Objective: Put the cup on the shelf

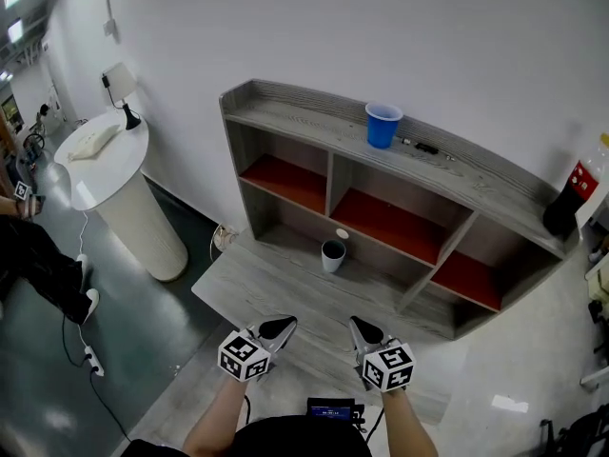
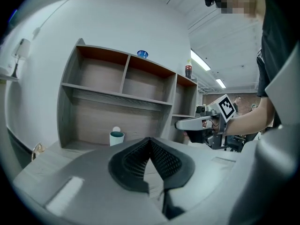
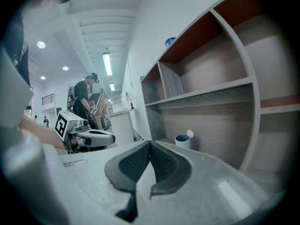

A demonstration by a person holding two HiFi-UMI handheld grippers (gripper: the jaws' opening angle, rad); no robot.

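Observation:
A small white cup with a teal inside [image 1: 333,254] stands upright on the low wooden platform [image 1: 257,284], in front of the grey shelf unit [image 1: 285,112]. It also shows as the cup [image 2: 116,137] in the left gripper view and the cup [image 3: 182,140] in the right gripper view. A blue cup [image 1: 383,124] stands on the shelf's top board. My left gripper [image 1: 285,324] and right gripper [image 1: 357,326] hover side by side over the platform's near edge, well short of the white cup. Both are shut and empty, as the left gripper [image 2: 150,142] and right gripper [image 3: 150,144] show up close.
A small white round object [image 1: 342,234] lies just behind the cup. A dark cola bottle [image 1: 571,193] stands at the shelf's right end, and dark pen-like items [image 1: 419,146] lie beside the blue cup. A white round pedestal [image 1: 105,160] with a lamp stands left, with a person [image 1: 38,255] beyond it.

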